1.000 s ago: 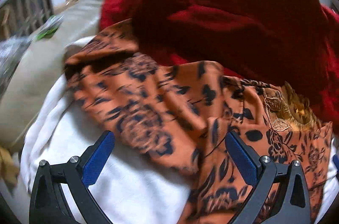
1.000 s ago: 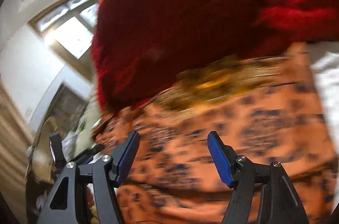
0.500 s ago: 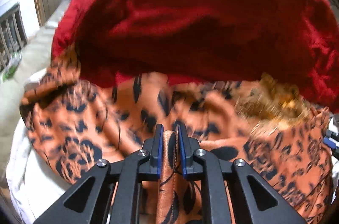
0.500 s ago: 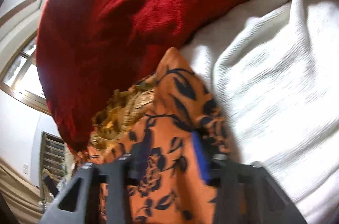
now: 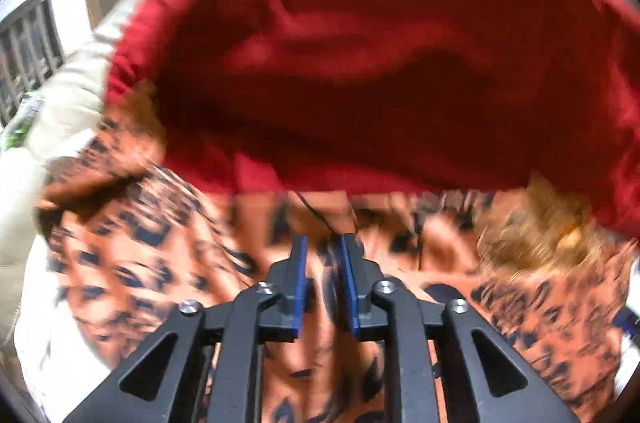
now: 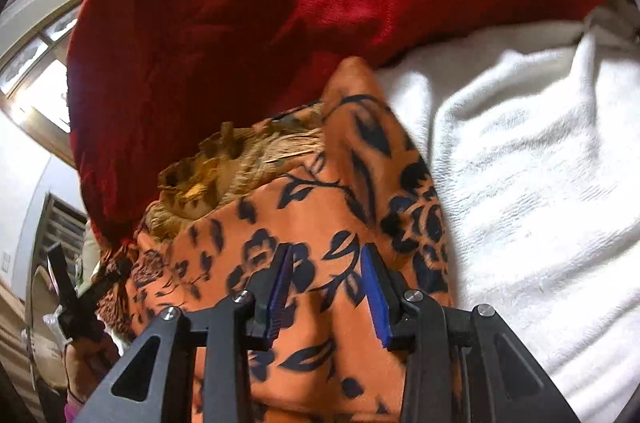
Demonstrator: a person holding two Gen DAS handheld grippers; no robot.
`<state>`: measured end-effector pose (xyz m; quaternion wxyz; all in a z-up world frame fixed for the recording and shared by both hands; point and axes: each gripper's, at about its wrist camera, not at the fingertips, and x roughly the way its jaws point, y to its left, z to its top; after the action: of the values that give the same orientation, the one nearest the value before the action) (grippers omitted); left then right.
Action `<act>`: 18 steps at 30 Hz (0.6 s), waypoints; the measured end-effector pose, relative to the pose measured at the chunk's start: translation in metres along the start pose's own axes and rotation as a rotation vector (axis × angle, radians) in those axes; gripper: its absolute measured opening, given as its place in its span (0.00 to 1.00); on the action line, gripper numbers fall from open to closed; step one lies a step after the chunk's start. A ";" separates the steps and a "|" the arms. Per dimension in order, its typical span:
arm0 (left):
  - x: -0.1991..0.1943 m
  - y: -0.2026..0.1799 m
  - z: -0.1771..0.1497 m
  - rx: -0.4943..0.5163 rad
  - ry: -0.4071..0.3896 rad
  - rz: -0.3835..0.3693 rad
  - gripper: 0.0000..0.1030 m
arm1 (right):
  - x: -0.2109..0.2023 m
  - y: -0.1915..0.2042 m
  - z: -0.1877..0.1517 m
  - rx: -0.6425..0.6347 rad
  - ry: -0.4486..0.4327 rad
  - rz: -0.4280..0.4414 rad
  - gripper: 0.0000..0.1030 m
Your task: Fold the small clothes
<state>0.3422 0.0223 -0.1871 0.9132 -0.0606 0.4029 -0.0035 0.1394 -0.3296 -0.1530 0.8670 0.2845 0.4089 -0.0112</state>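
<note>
An orange garment with a dark floral print [image 5: 160,263] lies crumpled on a white towel [image 6: 520,183], its gold embroidered neckline [image 6: 224,175] tucked under a big red knit cloth [image 5: 360,43]. My left gripper [image 5: 324,243] has a raised fold of the orange cloth between its blue pads; the jaws are opening slightly, and the fold still fills the gap. My right gripper [image 6: 328,251] sits at the garment's right side [image 6: 320,191] near the towel. Its jaws are easing open a little, with a ridge of orange fabric bunched between the pads. The left view is motion-blurred.
The red cloth [image 6: 260,3] covers the whole far side above the garment. A beige cushion [image 5: 68,95] and a dark grille [image 5: 24,43] lie to the left. A window [image 6: 40,83] is at the far left of the right wrist view.
My left gripper went from wide open to closed on a fold of the orange garment, then widened a little. My right gripper dropped to the garment's right side and narrowed around it.
</note>
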 end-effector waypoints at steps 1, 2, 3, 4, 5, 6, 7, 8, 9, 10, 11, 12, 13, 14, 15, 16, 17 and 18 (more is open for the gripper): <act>-0.016 0.011 0.004 -0.021 -0.052 0.036 0.34 | -0.005 0.001 -0.001 -0.001 -0.014 0.017 0.38; -0.030 0.026 0.007 -0.044 -0.097 0.080 0.56 | -0.007 0.002 -0.003 -0.004 -0.020 0.028 0.38; -0.039 0.039 0.008 -0.070 -0.122 0.122 0.73 | -0.009 0.004 -0.006 -0.006 -0.021 0.040 0.38; -0.048 0.060 0.008 -0.116 -0.142 0.183 0.76 | -0.006 0.007 -0.009 -0.007 -0.020 0.049 0.38; -0.055 0.086 0.007 -0.175 -0.154 0.228 0.76 | -0.006 0.010 -0.013 -0.013 -0.018 0.062 0.38; -0.059 0.112 0.003 -0.222 -0.155 0.246 0.76 | -0.005 0.013 -0.017 -0.023 -0.011 0.072 0.38; -0.059 0.141 0.000 -0.296 -0.147 0.259 0.76 | -0.002 0.018 -0.021 -0.032 -0.004 0.081 0.38; -0.055 0.168 -0.002 -0.362 -0.130 0.268 0.76 | 0.004 0.024 -0.025 -0.040 0.009 0.097 0.38; -0.052 0.184 -0.008 -0.410 -0.116 0.276 0.76 | 0.001 0.025 -0.028 -0.041 0.020 0.112 0.38; -0.050 0.204 -0.012 -0.454 -0.102 0.286 0.76 | 0.002 0.028 -0.030 -0.041 0.034 0.128 0.38; -0.048 0.217 -0.015 -0.474 -0.097 0.292 0.76 | 0.004 0.032 -0.033 -0.043 0.048 0.144 0.38; -0.047 0.226 -0.013 -0.478 -0.102 0.291 0.76 | 0.004 0.034 -0.035 -0.049 0.058 0.149 0.38; -0.047 0.229 -0.011 -0.468 -0.110 0.285 0.76 | 0.005 0.036 -0.037 -0.057 0.063 0.145 0.38; -0.047 0.229 -0.008 -0.439 -0.117 0.276 0.76 | 0.009 0.037 -0.038 -0.067 0.064 0.129 0.38; -0.046 0.225 -0.007 -0.421 -0.118 0.275 0.77 | 0.011 0.037 -0.039 -0.068 0.071 0.123 0.38; -0.043 0.223 -0.005 -0.404 -0.116 0.271 0.77 | 0.014 0.037 -0.039 -0.063 0.074 0.121 0.38; -0.038 0.224 -0.004 -0.393 -0.110 0.260 0.77 | 0.019 0.037 -0.039 -0.051 0.080 0.119 0.38; -0.027 0.226 -0.001 -0.383 -0.102 0.252 0.77 | 0.022 0.036 -0.038 -0.043 0.085 0.119 0.38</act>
<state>0.3131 0.2482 -0.1935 0.8975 -0.1819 0.3540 0.1900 0.1361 -0.2755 -0.1703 0.8538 0.2900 0.4279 0.0614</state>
